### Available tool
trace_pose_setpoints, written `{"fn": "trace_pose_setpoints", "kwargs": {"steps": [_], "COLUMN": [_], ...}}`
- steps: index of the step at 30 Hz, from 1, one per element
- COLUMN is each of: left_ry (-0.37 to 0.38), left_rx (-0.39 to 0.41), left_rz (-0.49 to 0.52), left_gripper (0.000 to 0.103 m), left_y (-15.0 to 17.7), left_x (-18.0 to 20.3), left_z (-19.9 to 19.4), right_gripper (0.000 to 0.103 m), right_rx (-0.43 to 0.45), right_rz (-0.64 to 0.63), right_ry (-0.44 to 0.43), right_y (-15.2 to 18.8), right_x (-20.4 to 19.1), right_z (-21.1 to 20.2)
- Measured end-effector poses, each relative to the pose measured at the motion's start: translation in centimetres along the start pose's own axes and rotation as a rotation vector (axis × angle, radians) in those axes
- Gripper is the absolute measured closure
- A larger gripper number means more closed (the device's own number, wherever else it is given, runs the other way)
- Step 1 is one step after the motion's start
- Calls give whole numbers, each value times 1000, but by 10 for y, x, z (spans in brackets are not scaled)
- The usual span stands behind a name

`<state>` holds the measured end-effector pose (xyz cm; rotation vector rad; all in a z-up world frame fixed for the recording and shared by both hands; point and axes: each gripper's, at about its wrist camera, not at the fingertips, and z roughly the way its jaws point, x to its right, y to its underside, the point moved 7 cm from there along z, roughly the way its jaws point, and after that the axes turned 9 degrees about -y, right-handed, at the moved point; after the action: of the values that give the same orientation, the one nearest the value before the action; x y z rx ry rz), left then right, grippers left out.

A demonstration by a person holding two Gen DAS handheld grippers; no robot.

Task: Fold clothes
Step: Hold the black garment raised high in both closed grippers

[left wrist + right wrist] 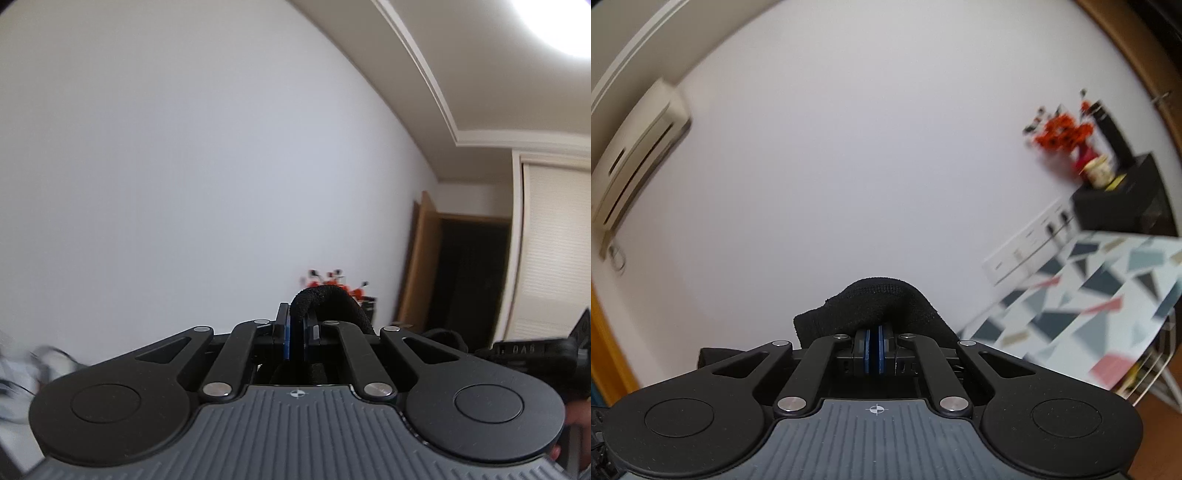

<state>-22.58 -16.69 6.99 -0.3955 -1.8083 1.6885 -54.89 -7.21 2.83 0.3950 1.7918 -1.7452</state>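
Observation:
A black knitted garment is pinched in my left gripper, which is shut on its edge; the cloth loops up over the blue pads and falls away to the right. In the right wrist view the same black garment bulges above my right gripper, also shut on it, with a flap hanging to the left. Both grippers point level at a plain white wall. The other gripper's black body shows at the right edge of the left wrist view. Most of the garment is hidden below the grippers.
A table with a geometric-patterned cloth stands at the right. Behind it are a black box and orange flowers. An air conditioner hangs high on the wall. A dark doorway and a wardrobe lie right.

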Motion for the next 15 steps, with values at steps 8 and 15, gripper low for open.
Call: {"fn": "trace_pose_setpoints", "kwargs": {"steps": [8,15], "left_ry": [24,-27], "left_rx": [-77,-154], "left_rz": [-60,-53], "left_gripper": [97,96], "left_y": [25,50], "left_x": [30,5], "left_z": [79,126], "right_gripper": [99,99], "right_rx": [50,-2], "right_rz": [10,-48], "right_ry": [29,-2], "right_y": [-63,-68], "right_x": [75,105], "right_z": [8,53]}}
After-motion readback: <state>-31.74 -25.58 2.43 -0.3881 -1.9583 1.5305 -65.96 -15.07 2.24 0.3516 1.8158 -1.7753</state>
